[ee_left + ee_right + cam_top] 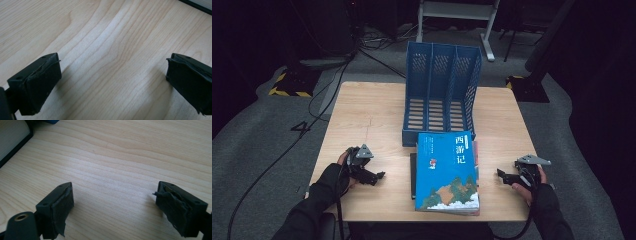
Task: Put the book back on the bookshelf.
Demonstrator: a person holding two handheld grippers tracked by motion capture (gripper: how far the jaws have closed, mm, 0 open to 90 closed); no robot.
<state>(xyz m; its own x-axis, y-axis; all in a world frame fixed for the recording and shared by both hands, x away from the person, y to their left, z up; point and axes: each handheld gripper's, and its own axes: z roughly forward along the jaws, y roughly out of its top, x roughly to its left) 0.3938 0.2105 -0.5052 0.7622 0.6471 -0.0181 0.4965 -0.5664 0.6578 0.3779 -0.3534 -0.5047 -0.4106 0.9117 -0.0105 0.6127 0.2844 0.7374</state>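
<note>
Your left hand-held gripper [379,175] rests low on the tabletop [372,115], just left of the stack of books [447,172], with bare wood between its tips and the stack's dark left edge. Its jaws are spread wide with nothing between them; in the left gripper view they stand apart over plain wood grain, and a dark corner of the stack [197,4] shows at the upper right.

Your right hand-held gripper [501,174] sits on the other side of the stack, near its right edge but not touching it. Its jaws are spread wide too and grip nothing; in the right gripper view they frame bare wood, with the page edges and dark cover of a book [12,137] at the upper left.

The stack lies flat at the near middle of the tabletop. The top book has a blue cover with Chinese characters, and its far edge lies just in front of the blue file rack [442,90], which stands upright with its three slots facing you.

Both your forearms come in from the near edge in dark sleeves, angled inward, so the two tips point toward the stack from opposite sides. Each hand grips its tool from behind, with the grey plate on top.
</note>
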